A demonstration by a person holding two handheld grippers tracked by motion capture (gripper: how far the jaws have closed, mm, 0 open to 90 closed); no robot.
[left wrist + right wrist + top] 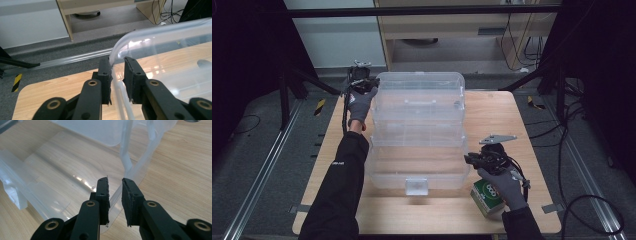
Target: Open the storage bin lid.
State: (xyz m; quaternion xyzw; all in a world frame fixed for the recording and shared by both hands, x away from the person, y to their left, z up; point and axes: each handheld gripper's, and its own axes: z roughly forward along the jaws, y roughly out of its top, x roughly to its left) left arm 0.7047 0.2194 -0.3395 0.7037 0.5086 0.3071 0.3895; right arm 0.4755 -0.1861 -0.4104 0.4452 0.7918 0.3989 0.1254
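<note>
Clear plastic box (pixel 419 135) takes up the table's (pixel 492 107) middle, tiers stepped open from the back edge to near the front, so no straight path across the centre. Left of the box only a narrow strip of bare wood, with the left gripper (pixel 360 82) and forearm in it. Right side wider, open from the back corner forward. Front right corner blocked by a green box (pixel 486 196) under the right gripper (pixel 482 159). Front edge strip open either side of the latch (pixel 417 185). Box wall stands between both jaw pairs
</note>
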